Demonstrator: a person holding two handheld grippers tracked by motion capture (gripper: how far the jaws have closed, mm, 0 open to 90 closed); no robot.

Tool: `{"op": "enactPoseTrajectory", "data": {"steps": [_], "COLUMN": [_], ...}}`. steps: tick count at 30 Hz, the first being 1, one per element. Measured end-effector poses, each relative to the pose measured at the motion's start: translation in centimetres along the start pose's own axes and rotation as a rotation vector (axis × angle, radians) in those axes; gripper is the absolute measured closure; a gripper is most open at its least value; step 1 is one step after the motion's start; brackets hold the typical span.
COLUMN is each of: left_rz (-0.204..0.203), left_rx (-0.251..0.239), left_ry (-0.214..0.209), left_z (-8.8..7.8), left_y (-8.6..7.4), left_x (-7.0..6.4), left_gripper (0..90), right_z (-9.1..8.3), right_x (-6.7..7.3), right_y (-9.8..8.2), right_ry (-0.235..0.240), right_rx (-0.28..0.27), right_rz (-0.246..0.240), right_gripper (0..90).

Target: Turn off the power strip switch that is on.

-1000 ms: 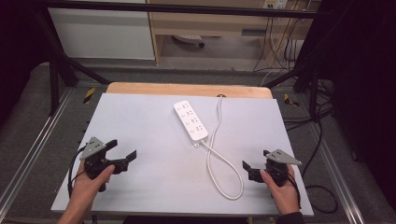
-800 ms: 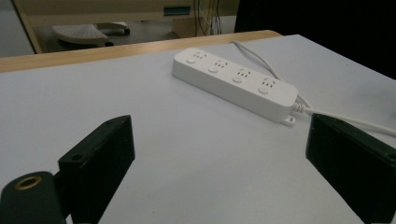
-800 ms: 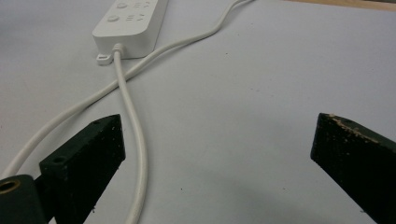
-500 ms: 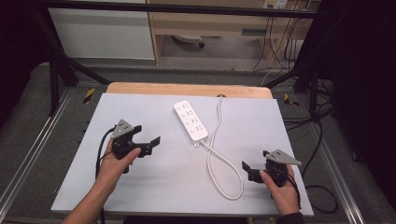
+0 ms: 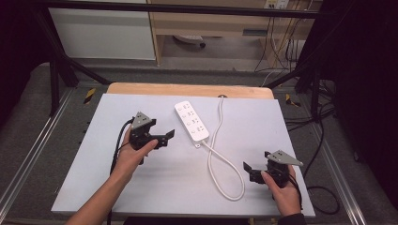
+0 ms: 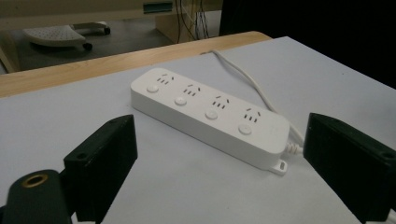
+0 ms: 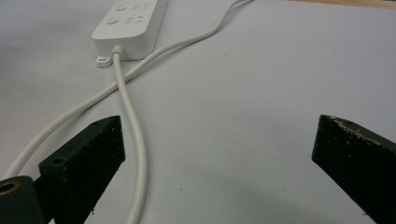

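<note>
A white power strip (image 5: pixel 191 121) with several sockets lies slantwise at the middle back of the white table (image 5: pixel 141 187). Its white cable (image 5: pixel 220 159) loops toward the front and runs back past the far edge. My left gripper (image 5: pixel 165 138) is open, a short way left of the strip and pointing at it. In the left gripper view the strip (image 6: pixel 210 112) lies just ahead, between the spread jaws of that gripper (image 6: pixel 224 163), untouched. My right gripper (image 5: pixel 249 171) rests open at the front right, just right of the cable loop. The right gripper view has the cable (image 7: pixel 130 116) running near the left jaw of that gripper (image 7: pixel 219 158), toward the strip's end (image 7: pixel 130 23).
A wooden strip (image 5: pixel 187 89) borders the table's far edge. Black frame tubes (image 5: pixel 56 70) and metal rails (image 5: pixel 28 154) flank the table. Dark cables (image 5: pixel 319 140) trail on the floor at the right. A white cabinet (image 5: pixel 103 33) stands beyond.
My left gripper has moved forward and to the right, from the front left of the table to beside the power strip. The right gripper has stayed put.
</note>
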State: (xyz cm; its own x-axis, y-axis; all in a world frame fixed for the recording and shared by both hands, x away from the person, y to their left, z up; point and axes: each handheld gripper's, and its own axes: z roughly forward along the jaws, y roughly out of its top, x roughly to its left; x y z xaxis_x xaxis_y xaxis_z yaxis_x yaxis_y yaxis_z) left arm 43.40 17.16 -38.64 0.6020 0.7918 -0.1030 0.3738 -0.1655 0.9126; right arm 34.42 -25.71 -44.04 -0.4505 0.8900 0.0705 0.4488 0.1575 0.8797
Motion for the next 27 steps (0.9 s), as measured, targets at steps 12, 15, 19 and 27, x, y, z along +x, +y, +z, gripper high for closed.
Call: {"op": "enactPoseTrajectory", "data": {"steps": [12,15,19,27], "left_rz": [0.001,0.001,0.002,0.009], "left_rx": [0.024,0.020,0.022,0.027], "left_ry": [0.009,0.014,0.018,0.027], "left_z": [2.1,2.7,3.4,5.1], "left_y": [0.5,0.7,1.0,0.8], "left_x": [-0.2,-0.2,-0.2,-0.7], "left_gripper": [7.4,7.5,7.7,8.9], "right_z": [-0.1,-0.1,-0.1,-0.2], "right_x": [0.1,0.1,0.1,0.1], "right_y": [0.0,0.0,0.0,0.0], "right_ry": [0.005,0.007,0.007,0.006], "right_rx": [0.000,-0.002,-0.002,-0.005], "right_rz": [0.002,0.006,0.005,0.005], "right_gripper": [2.6,2.6,2.6,2.7]}}
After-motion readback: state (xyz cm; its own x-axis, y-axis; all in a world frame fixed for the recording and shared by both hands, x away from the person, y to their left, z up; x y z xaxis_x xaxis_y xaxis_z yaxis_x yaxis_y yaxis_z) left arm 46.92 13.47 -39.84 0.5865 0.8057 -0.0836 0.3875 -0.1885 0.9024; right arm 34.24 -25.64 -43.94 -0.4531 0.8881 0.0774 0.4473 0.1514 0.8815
